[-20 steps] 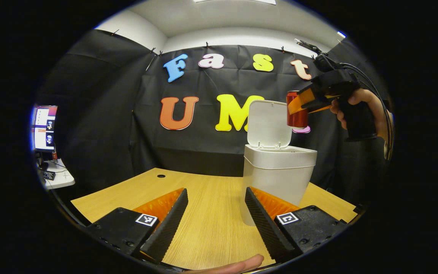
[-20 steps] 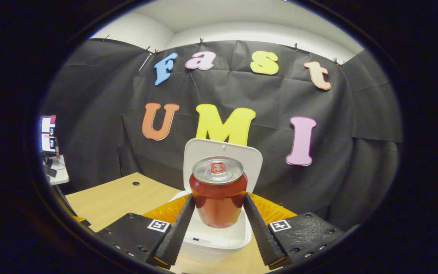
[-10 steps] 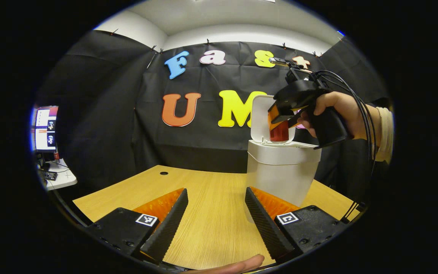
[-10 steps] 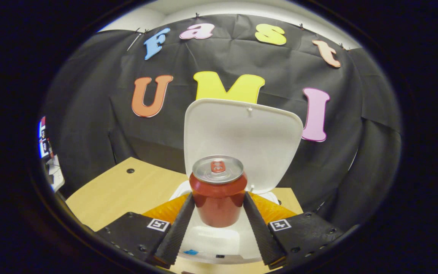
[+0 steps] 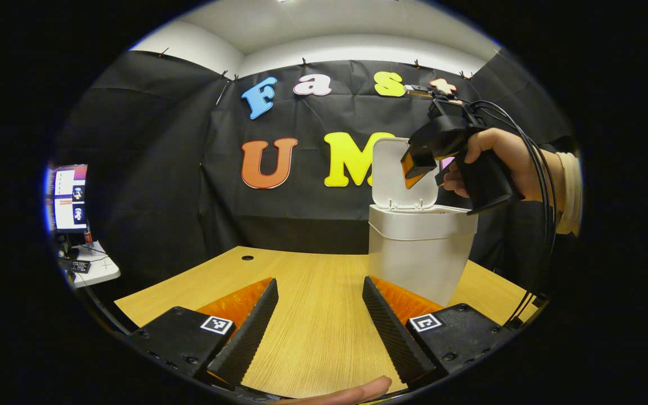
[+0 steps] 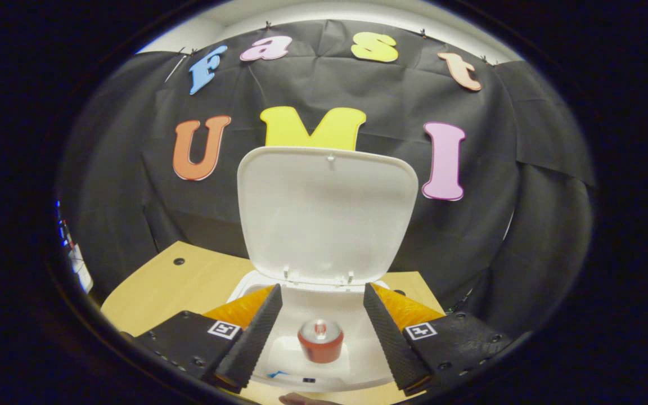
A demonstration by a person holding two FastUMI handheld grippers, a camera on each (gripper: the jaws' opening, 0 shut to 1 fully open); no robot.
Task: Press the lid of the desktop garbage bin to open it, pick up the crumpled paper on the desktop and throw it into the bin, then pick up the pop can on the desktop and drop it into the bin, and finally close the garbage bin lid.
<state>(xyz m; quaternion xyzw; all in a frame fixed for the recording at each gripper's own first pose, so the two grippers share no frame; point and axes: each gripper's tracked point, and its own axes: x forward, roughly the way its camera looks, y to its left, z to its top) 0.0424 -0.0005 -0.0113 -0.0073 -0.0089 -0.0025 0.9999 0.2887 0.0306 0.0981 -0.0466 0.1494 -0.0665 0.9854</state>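
Observation:
The white garbage bin (image 5: 419,256) stands on the wooden desk with its lid (image 5: 403,174) raised upright. In the right gripper view I look down into the bin (image 6: 380,365), whose lid (image 6: 327,214) stands open behind it. The red pop can (image 6: 320,340) sits upright inside the bin, below my right gripper (image 6: 324,332), which is open with nothing between its fingers. In the left gripper view that right gripper (image 5: 421,169), held by a hand, hovers over the bin's opening. My left gripper (image 5: 318,326) is open, low over the desk, left of the bin.
The wooden desk (image 5: 313,315) has a round cable hole (image 5: 247,258) near its back edge. A side table with a monitor (image 5: 68,197) stands far left. A fingertip (image 5: 352,391) shows at the bottom edge. Cables trail from the right gripper's handle.
The right gripper opened and let the pop can go; the can dropped into the bin. The left gripper stayed nearly still.

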